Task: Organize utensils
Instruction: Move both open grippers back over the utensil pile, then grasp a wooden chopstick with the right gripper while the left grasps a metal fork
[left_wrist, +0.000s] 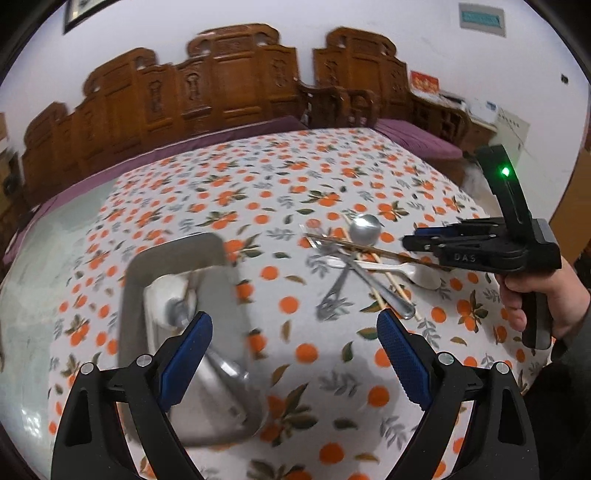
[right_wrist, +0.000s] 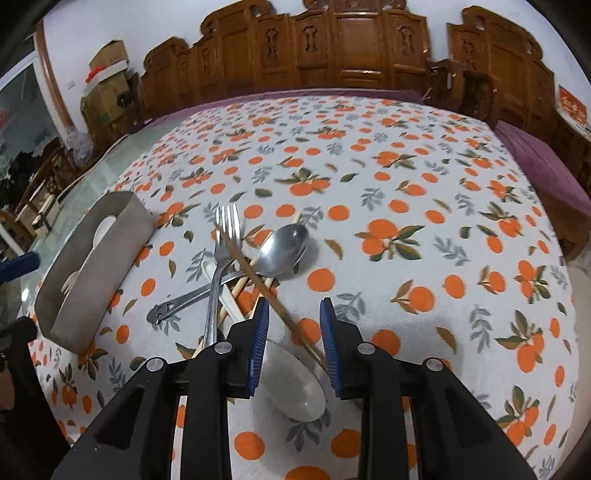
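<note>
Here, on the worktop (right_wrist: 424, 166) with its orange-print cloth, you have a crossed heap of utensils. Item: a steel fork (right_wrist: 221, 251), tines away from you, long axis running near to far. Item: a steel spoon (right_wrist: 284, 249), bowl up at the far right, handle slanting down-left under the fork. Item: a white spoon (right_wrist: 295, 384), bowl nearest you, partly hidden behind your right gripper (right_wrist: 294, 339). Item: pale chopsticks (right_wrist: 240, 286), mostly buried under the heap. Item: a thin brown chopstick (right_wrist: 266, 286), lying diagonally, its near end between your right jaws, which stand narrowly apart; whether the pads touch it you cannot tell. Left of the heap stands a steel holder (right_wrist: 92, 266) with white and steel utensils inside, blurred. Your left gripper (left_wrist: 295, 354) hangs wide and empty beside that holder.
</note>
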